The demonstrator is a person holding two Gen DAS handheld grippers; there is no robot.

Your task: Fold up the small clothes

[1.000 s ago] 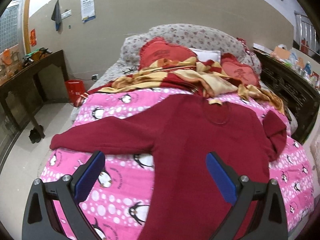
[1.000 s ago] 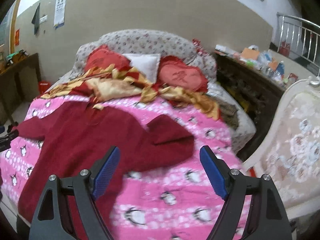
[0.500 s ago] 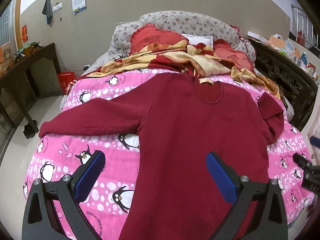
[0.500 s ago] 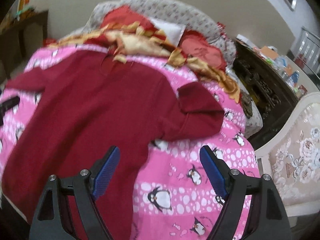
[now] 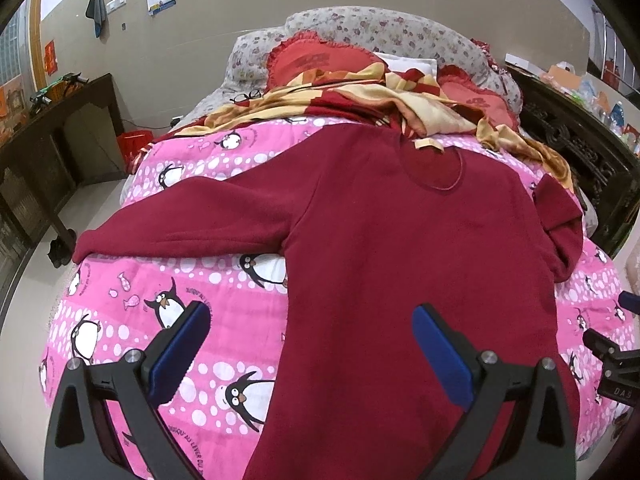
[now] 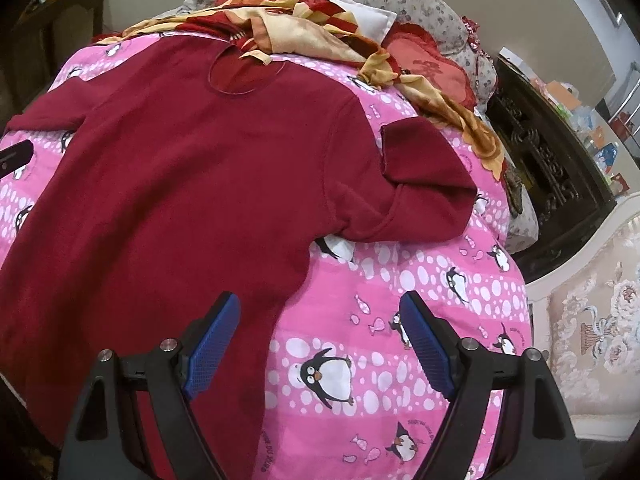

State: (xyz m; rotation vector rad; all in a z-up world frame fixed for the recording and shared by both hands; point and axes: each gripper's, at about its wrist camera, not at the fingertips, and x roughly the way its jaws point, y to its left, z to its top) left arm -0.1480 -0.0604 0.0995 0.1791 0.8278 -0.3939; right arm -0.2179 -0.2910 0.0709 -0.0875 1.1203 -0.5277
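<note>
A dark red long-sleeved sweater (image 5: pixel 400 248) lies flat, front down, on a pink penguin-print quilt (image 5: pixel 168 304); it also shows in the right wrist view (image 6: pixel 192 168). Its left sleeve (image 5: pixel 192 216) stretches out sideways. Its right sleeve (image 6: pixel 424 184) is folded back on itself. My left gripper (image 5: pixel 310 344) is open and empty above the sweater's lower left edge. My right gripper (image 6: pixel 320 336) is open and empty above the lower right edge, over the quilt (image 6: pixel 400 320).
A crumpled yellow-and-red blanket (image 5: pixel 360 100) and red heart cushions (image 5: pixel 312 60) lie at the bed's head. A dark wooden desk (image 5: pixel 52 128) stands left, dark carved furniture (image 6: pixel 552 152) right, and a floral armchair (image 6: pixel 592 320) at the right foot.
Both grippers have moved closer and lower toward the sweater's lower part; both stay open. The sweater has not moved.
</note>
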